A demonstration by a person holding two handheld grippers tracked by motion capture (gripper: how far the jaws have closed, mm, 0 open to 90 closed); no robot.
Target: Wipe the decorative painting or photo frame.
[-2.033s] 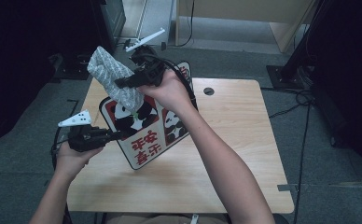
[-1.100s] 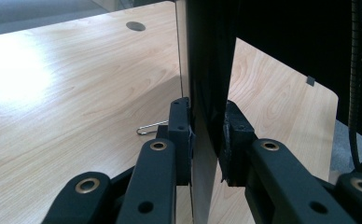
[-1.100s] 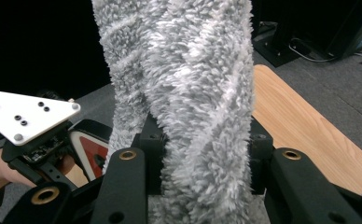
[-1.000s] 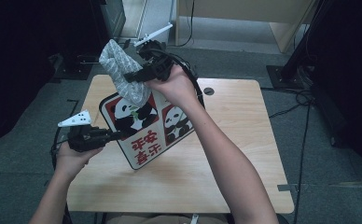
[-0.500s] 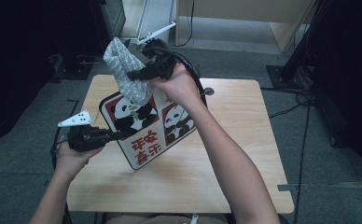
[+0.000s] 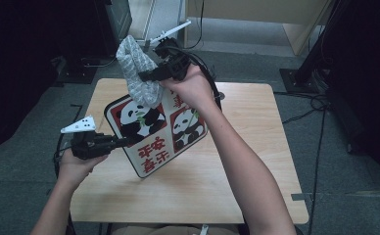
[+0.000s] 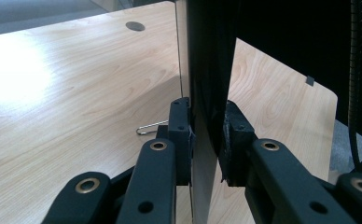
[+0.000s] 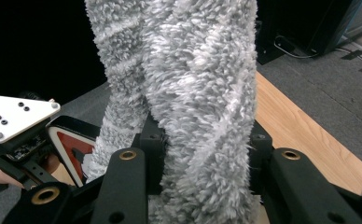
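A square sign board [image 6: 156, 131] with two pandas and red characters stands tilted above the wooden table [image 6: 256, 161]. My left gripper [image 6: 119, 142] is shut on the board's left edge; in the left gripper view the thin board edge [image 7: 207, 121] sits between both pads of the left gripper [image 7: 206, 140]. My right gripper [image 6: 146, 76] is shut on a fluffy grey cloth [image 6: 136, 71], which lies against the board's upper left corner. In the right gripper view the cloth [image 8: 188, 79] fills the gap of the right gripper [image 8: 202, 144], and the board's red corner [image 8: 69, 149] shows below left.
A small wire clip [image 7: 151, 127] lies on the tabletop beside the board. A round cable hole [image 7: 135, 26] sits near the table's far edge. Dark equipment [image 6: 114, 19] and cables [image 6: 315, 103] stand on the grey carpet around the table.
The right hand with the cloth has shifted slightly right and down along the board's top corner. The left hand and the board have stayed in place.
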